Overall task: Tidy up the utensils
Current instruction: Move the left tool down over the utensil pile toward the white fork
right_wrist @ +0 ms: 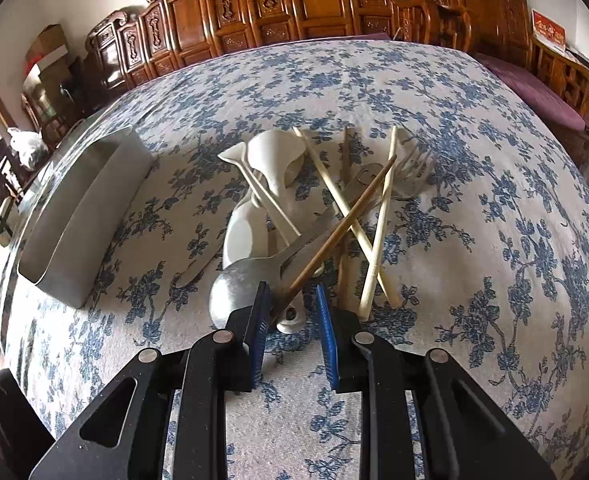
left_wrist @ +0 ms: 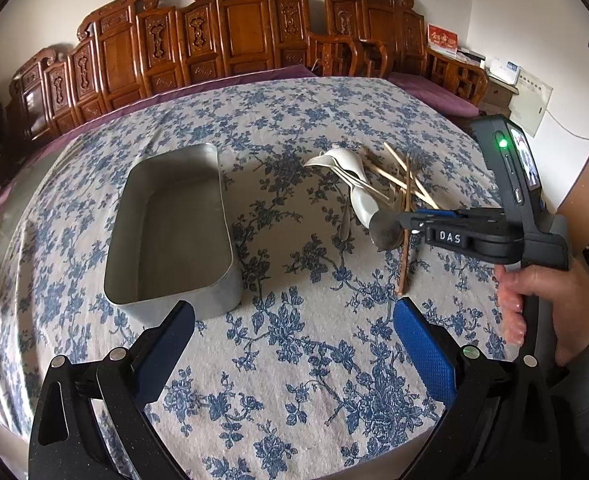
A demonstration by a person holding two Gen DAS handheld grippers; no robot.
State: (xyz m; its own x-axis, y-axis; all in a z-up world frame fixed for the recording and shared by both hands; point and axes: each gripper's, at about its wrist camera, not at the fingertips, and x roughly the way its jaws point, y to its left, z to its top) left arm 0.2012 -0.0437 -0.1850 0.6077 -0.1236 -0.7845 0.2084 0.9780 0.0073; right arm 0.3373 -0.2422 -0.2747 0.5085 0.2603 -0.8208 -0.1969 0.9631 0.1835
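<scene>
A pile of utensils lies on the floral tablecloth: white ceramic spoons [right_wrist: 272,160], several pale and brown chopsticks [right_wrist: 378,220], a metal fork [right_wrist: 412,168] and a metal spoon [right_wrist: 234,288]. My right gripper [right_wrist: 292,300] is partly open, its blue pads either side of the near end of a brown chopstick [right_wrist: 342,228] at the pile's near edge, beside the metal spoon's bowl. In the left wrist view the right gripper [left_wrist: 408,220] reaches the pile from the right. My left gripper [left_wrist: 294,316] is wide open and empty, just in front of the empty metal tray [left_wrist: 174,216].
The tray also shows at the left in the right wrist view [right_wrist: 74,216]. Carved wooden chairs [left_wrist: 234,28] with purple cushions line the table's far side. A person's hand [left_wrist: 534,300] holds the right gripper's handle at the right.
</scene>
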